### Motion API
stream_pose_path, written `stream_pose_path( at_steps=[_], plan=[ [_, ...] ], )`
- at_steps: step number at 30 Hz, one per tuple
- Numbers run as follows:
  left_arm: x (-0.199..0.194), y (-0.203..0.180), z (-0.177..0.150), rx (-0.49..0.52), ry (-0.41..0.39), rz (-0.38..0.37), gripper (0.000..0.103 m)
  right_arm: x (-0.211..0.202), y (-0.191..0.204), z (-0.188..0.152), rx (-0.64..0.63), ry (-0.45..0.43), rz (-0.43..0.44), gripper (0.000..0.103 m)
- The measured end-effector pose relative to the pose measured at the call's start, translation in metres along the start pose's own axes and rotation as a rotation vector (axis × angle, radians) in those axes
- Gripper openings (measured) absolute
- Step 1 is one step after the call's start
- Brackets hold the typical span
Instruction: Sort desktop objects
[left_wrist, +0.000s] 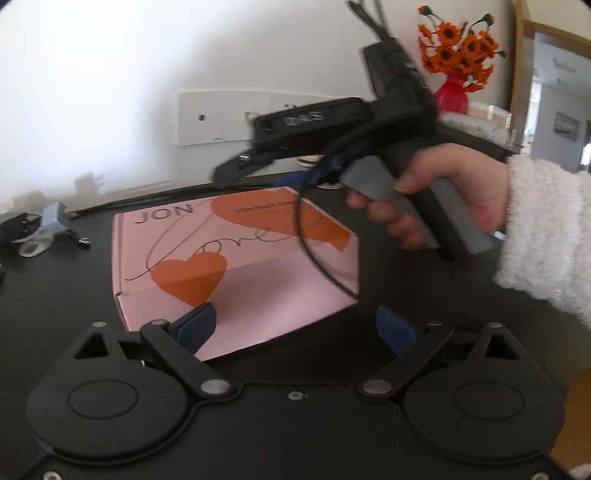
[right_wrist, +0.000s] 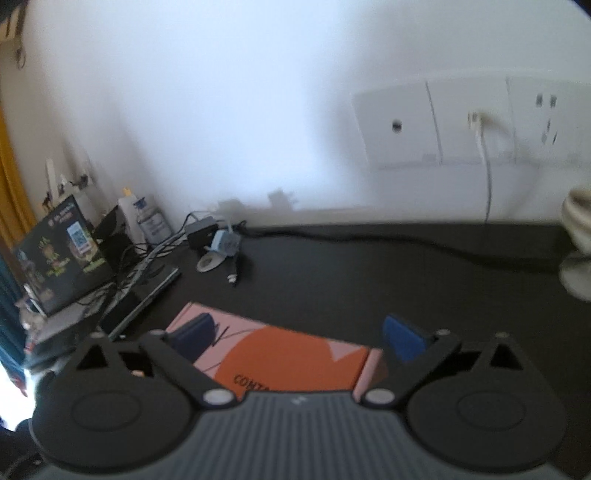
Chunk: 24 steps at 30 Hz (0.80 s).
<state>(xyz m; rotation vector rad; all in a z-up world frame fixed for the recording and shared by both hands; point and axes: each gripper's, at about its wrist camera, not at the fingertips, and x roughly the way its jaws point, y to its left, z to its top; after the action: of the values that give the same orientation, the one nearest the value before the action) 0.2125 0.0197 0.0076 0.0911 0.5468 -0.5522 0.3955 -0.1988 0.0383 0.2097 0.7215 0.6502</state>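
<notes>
A pink box (left_wrist: 236, 266) with orange hearts and the word "Love" lies flat on the black desk (left_wrist: 55, 302). My left gripper (left_wrist: 295, 328) is open just in front of the box's near edge, holding nothing. In the left wrist view the right gripper's body (left_wrist: 332, 129) hangs above the box's far side, held by a hand in a white fleece sleeve. My right gripper (right_wrist: 299, 338) is open above the box's far end (right_wrist: 280, 354), holding nothing.
A grey-blue charger with cables and a coin-like disc (right_wrist: 218, 251) lies at the desk's back left. A dark printed box, bottles and a flat device (right_wrist: 62, 254) stand far left. Wall sockets (right_wrist: 443, 122) are behind. A red vase of orange flowers (left_wrist: 458, 62) stands at the right.
</notes>
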Motion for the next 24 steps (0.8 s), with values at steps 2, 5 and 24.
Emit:
stream_pose_path(
  at_steps=[2, 5, 24],
  plan=[
    [0.001, 0.003, 0.000, -0.003, 0.001, 0.031, 0.095, -0.003, -0.002, -0.002, -0.002, 0.003, 0.015, 0.099],
    [0.003, 0.012, 0.001, -0.016, 0.007, 0.097, 0.095, -0.011, -0.002, -0.008, -0.020, 0.015, 0.053, 0.099],
    [-0.008, -0.007, -0.023, 0.115, 0.133, 0.030, 0.098, -0.050, 0.023, -0.049, -0.032, 0.098, 0.250, 0.100]
  ],
)
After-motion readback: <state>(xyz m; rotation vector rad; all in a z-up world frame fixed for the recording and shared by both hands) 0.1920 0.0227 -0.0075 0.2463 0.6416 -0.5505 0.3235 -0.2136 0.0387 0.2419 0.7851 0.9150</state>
